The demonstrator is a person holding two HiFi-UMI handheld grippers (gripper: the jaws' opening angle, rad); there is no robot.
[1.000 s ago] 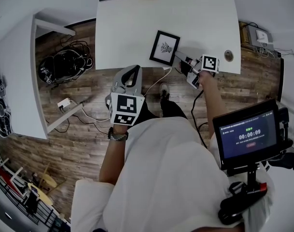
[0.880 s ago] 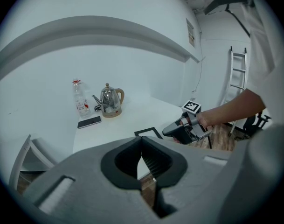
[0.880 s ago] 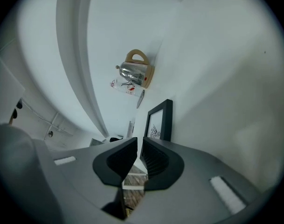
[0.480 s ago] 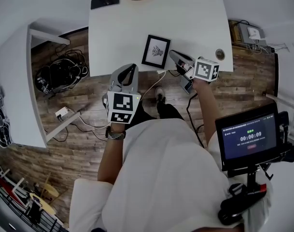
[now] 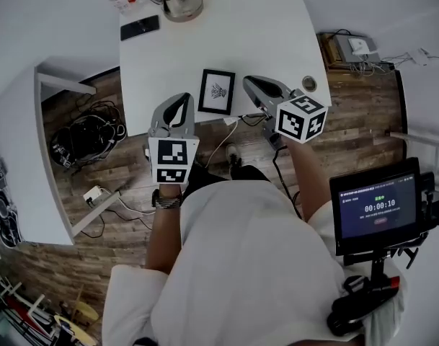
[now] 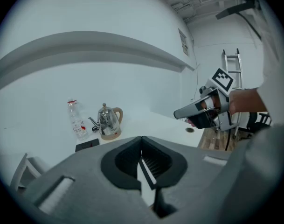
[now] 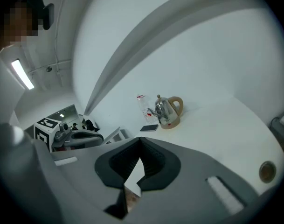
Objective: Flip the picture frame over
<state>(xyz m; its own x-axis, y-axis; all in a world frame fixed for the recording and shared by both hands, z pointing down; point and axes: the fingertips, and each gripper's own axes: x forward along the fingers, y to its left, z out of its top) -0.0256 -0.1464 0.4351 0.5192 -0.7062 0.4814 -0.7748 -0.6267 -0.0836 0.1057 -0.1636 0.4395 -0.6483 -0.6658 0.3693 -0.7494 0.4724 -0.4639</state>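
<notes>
Black-rimmed rectangular picture frame (image 5: 217, 91) flat on white table (image 5: 277, 27), drawing side up, close to the 6 o'clock edge; long axis from 12 to 6 o'clock. At its 9 o'clock, grey left gripper (image 5: 180, 103), jaws together, empty. At 3 o'clock, grey right gripper (image 5: 251, 83), likewise closed on nothing.

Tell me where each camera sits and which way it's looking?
Head view: on the person's head, looking steeply down at the table, picture frame, both forearms, left gripper and right gripper.
Left gripper view: rides the left gripper, facing across the table toward the kettle; its own fingers fill the bottom.
Right gripper view: rides the right gripper, also facing the kettle; its own fingers show below.
Shared: both gripper views show the kettle, the phone and the other gripper.
</notes>
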